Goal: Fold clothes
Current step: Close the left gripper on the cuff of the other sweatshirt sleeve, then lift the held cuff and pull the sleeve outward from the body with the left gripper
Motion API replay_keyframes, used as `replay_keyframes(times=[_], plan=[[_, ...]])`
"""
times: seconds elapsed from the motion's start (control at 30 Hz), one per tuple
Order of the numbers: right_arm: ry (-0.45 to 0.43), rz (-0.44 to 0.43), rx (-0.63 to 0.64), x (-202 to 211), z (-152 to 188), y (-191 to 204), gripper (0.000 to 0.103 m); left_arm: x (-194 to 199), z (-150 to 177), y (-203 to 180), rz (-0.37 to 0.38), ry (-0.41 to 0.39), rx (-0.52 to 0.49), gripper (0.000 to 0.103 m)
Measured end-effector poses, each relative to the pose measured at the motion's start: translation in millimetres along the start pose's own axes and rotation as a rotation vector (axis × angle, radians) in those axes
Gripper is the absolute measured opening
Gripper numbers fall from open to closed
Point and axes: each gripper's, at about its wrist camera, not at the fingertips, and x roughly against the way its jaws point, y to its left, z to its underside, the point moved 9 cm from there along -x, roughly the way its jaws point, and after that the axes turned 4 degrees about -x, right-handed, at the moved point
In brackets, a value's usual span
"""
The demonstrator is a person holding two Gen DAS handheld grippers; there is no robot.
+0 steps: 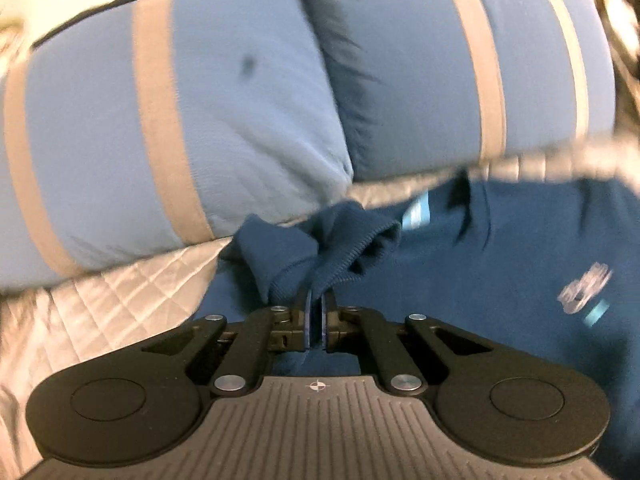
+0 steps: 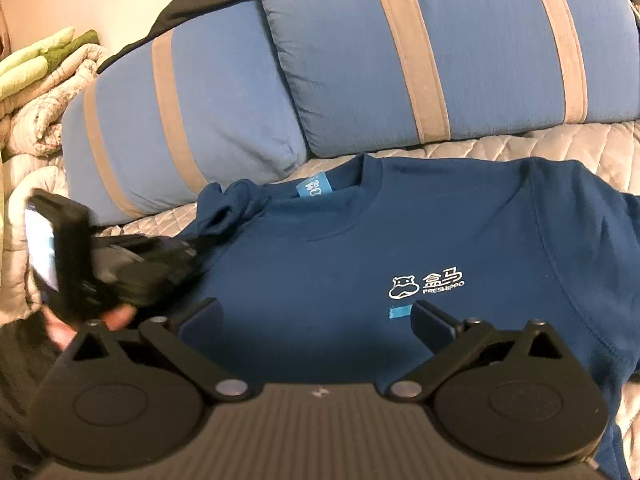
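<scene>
Two handheld grippers work over a navy sweatshirt [image 2: 360, 240] spread face up on a quilted grey bedspread [image 2: 580, 140], its collar toward two blue pillows with tan stripes [image 2: 360, 60]. At the far left of the right wrist view, crumpled bedding [image 2: 48, 80] lies piled beside the pillows. Next comes the left gripper [image 1: 318, 300], blurred in that view, with part of the person's hand [image 2: 116, 316] showing beneath it. Its jaws are pressed together on a bunched fold of the sleeve cuff [image 1: 320, 240], which lies on the left shoulder area of the sweatshirt, just below the nearer pillow. The tool tilts downward toward the bed.

To do this step well, the grip looks best kept firm on the cuff while the sleeve is carried across the chest in a low, flat arc, so the cloth lays down smooth instead of dragging the body of the garment along with it.

Further right, the right gripper [image 2: 316, 320] hovers above the chest of the sweatshirt, just short of the white printed logo [image 2: 426, 284]. Its jaws stand wide apart with nothing between them. It also angles down toward the fabric, placed where it could pin the garment if the sleeve pull shifts it
</scene>
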Motion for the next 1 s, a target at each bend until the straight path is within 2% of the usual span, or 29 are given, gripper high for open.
replay_keyframes(times=[0.1,0.23,0.4,0.73,1.0], plan=[[-0.001,-0.019,-0.003,0.8,0.3,1.7,0.103,23.8,-8.1,23.2,0.047,-0.019,0.134,0.005],[-0.001,-0.036,0.001,1.6,0.5,4.5,0.103,52.6,-10.2,55.0,0.056,-0.043,0.246,0.005],[0.012,-0.037,0.001,0.7,2.3,4.5,0.103,81.1,-2.1,86.4,0.006,-0.057,0.263,0.005],[0.022,-0.038,0.008,0.7,4.7,5.9,0.103,120.9,39.8,125.2,-0.136,-0.031,0.183,0.005],[0.034,-0.040,0.009,-0.2,8.0,7.7,0.103,145.8,89.0,172.0,-0.264,0.004,0.241,0.005]])
